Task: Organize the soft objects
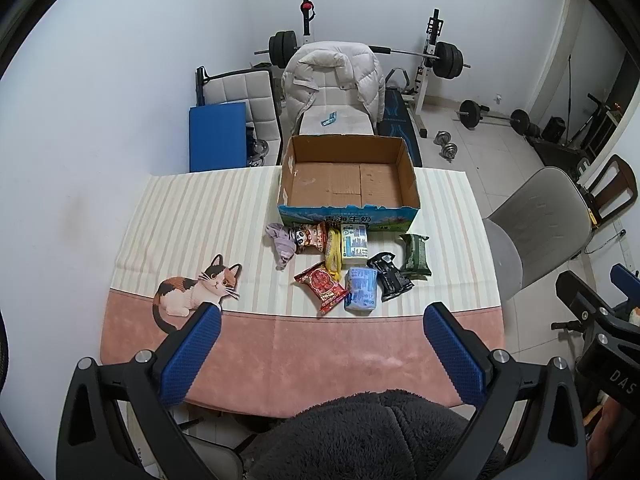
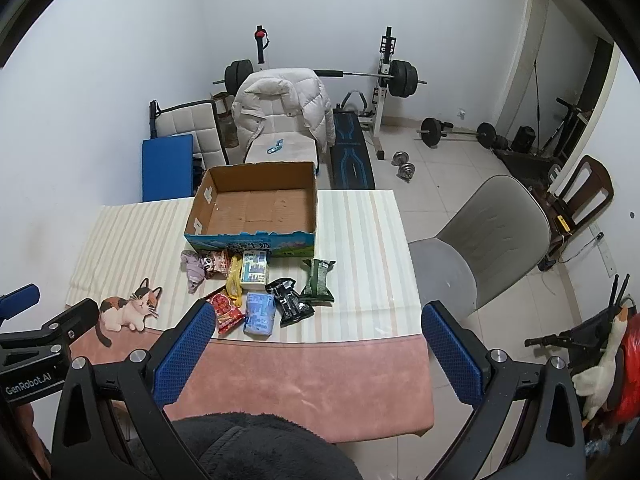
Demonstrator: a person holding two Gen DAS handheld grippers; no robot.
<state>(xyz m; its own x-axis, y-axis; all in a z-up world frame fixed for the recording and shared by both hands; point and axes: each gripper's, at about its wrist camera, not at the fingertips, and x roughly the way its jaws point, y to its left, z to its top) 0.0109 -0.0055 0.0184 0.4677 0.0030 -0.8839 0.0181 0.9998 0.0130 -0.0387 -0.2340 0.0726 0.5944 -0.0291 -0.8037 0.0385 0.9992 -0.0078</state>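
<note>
An empty open cardboard box (image 1: 348,184) (image 2: 256,208) stands at the table's far side. In front of it lie several soft items: a grey-purple cloth (image 1: 282,244) (image 2: 194,270), a panda snack bag (image 1: 308,237), a yellow packet (image 1: 333,254), a white-blue tissue pack (image 1: 354,242) (image 2: 254,272), a red snack bag (image 1: 321,286) (image 2: 226,310), a light blue pack (image 1: 362,290) (image 2: 260,312), a black pouch (image 1: 390,276) (image 2: 290,300) and a dark green pack (image 1: 416,256) (image 2: 318,280). My left gripper (image 1: 322,312) and right gripper (image 2: 318,314) are open and empty, held high above the table's near edge.
The table has a striped and pink cloth with a cat print (image 1: 196,292). A grey chair (image 1: 536,224) (image 2: 488,240) stands at the right. Behind the table are a chair with a white jacket (image 1: 332,76), a blue mat (image 1: 216,140) and barbell gear (image 1: 444,60).
</note>
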